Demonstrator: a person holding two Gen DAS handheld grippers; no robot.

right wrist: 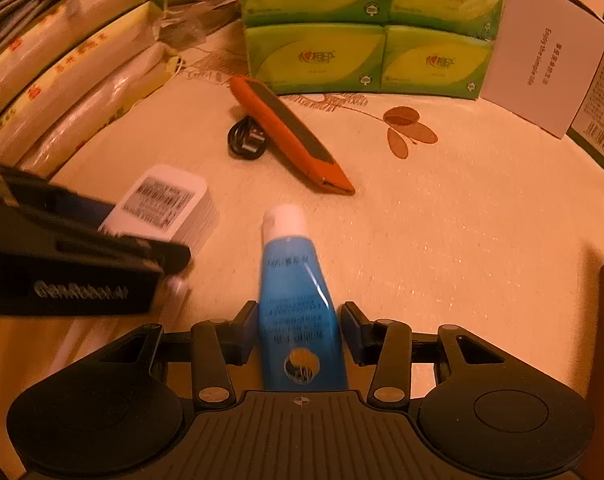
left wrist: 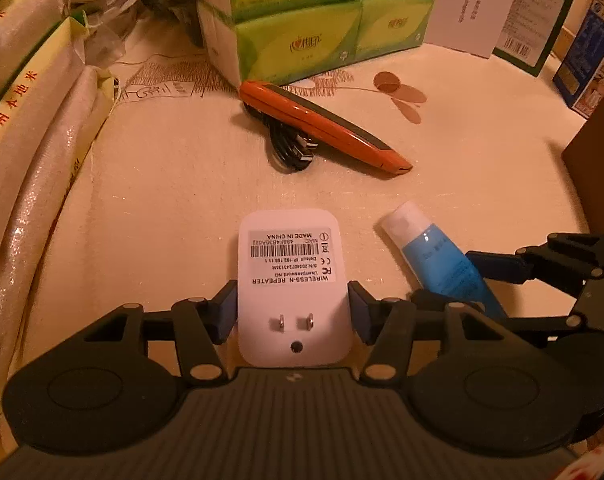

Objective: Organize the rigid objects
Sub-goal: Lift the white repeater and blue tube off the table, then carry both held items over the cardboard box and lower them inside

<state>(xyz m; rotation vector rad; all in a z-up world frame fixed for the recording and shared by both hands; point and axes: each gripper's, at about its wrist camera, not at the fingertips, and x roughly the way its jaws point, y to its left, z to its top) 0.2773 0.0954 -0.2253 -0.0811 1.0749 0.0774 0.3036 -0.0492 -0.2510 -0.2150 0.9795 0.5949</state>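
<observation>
On the cream tablecloth (left wrist: pixel 182 184), the left gripper (left wrist: pixel 292 308) has its blue pads against both sides of the white plastic wireless repeater (left wrist: pixel 290 280), grasping it. Beside it, the right gripper (right wrist: pixel 300 332) straddles the blue squeeze tube with a white cap (right wrist: pixel 298 304); a sliver of gap shows, so it looks not yet clamped. Further back, the orange pen-shaped device (left wrist: pixel 321 124) and black coiled cable (left wrist: pixel 290 148) lie untouched, so sorting seems barely begun.

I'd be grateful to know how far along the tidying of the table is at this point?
Nothing looks sorted yet. In hand: the left gripper brackets the white repeater, and the right gripper brackets the blue tube; both lie on the table. Left: the orange device and its black cable, untouched.
</observation>
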